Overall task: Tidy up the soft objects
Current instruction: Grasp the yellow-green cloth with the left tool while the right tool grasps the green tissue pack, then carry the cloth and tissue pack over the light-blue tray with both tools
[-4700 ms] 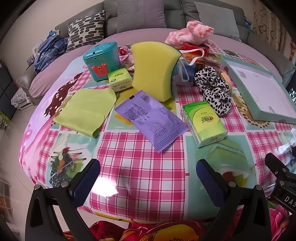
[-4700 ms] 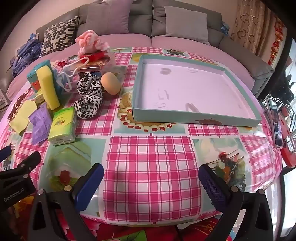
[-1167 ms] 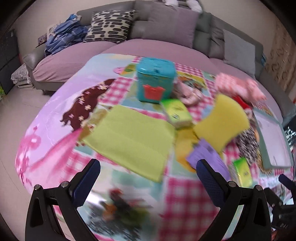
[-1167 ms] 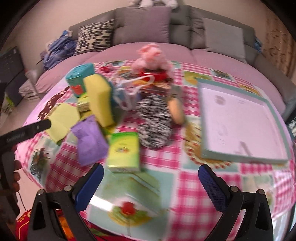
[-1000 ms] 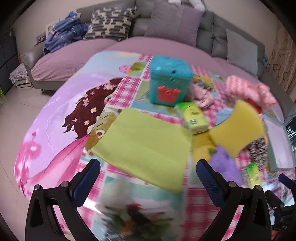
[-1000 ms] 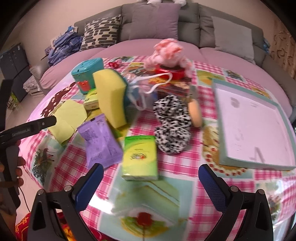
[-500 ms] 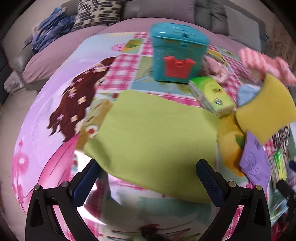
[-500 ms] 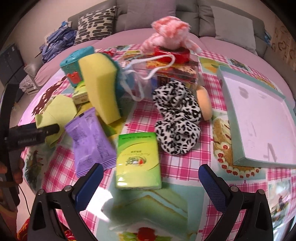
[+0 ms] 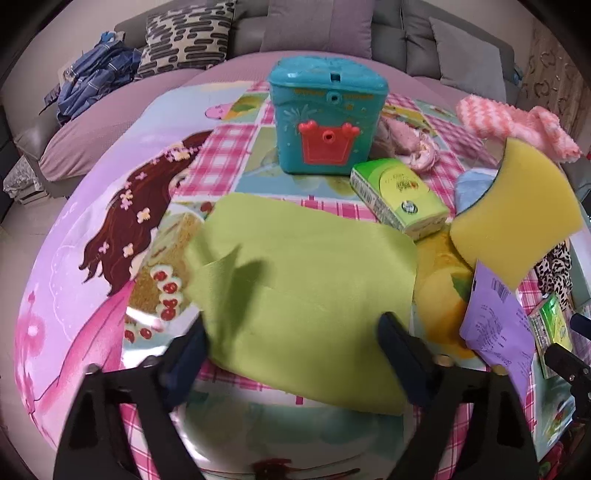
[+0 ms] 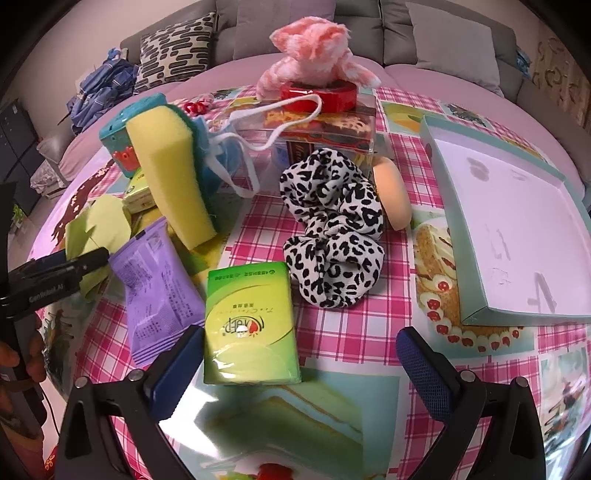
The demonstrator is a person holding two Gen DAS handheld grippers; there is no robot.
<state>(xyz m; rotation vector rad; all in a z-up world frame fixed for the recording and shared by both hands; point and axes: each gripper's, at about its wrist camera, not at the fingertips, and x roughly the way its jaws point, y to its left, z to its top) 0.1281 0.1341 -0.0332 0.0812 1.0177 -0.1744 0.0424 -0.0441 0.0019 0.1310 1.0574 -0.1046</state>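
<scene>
A flat lime-green cloth [image 9: 306, 280] lies on the table; my open left gripper [image 9: 295, 354] straddles its near edge, one finger at each side. The cloth also shows in the right wrist view [image 10: 99, 225]. My open right gripper [image 10: 299, 365] sits low over a green tissue pack [image 10: 251, 321], which lies between its fingers, nearer the left one. A leopard-print scrunchie [image 10: 332, 229], a yellow sponge [image 10: 173, 173], a purple wipes packet [image 10: 155, 280] and a pink fluffy toy [image 10: 314, 48] lie beyond.
A teal toy box [image 9: 325, 118] and a second tissue pack [image 9: 399, 195] stand behind the cloth. An empty shallow teal tray [image 10: 509, 229] lies at the right. A clear box [image 10: 317, 125] with a red lid carries the pink toy. A grey sofa [image 9: 332, 33] runs behind the table.
My left gripper has moved left and down onto the green cloth. My right gripper has moved left and closer to the green tissue pack.
</scene>
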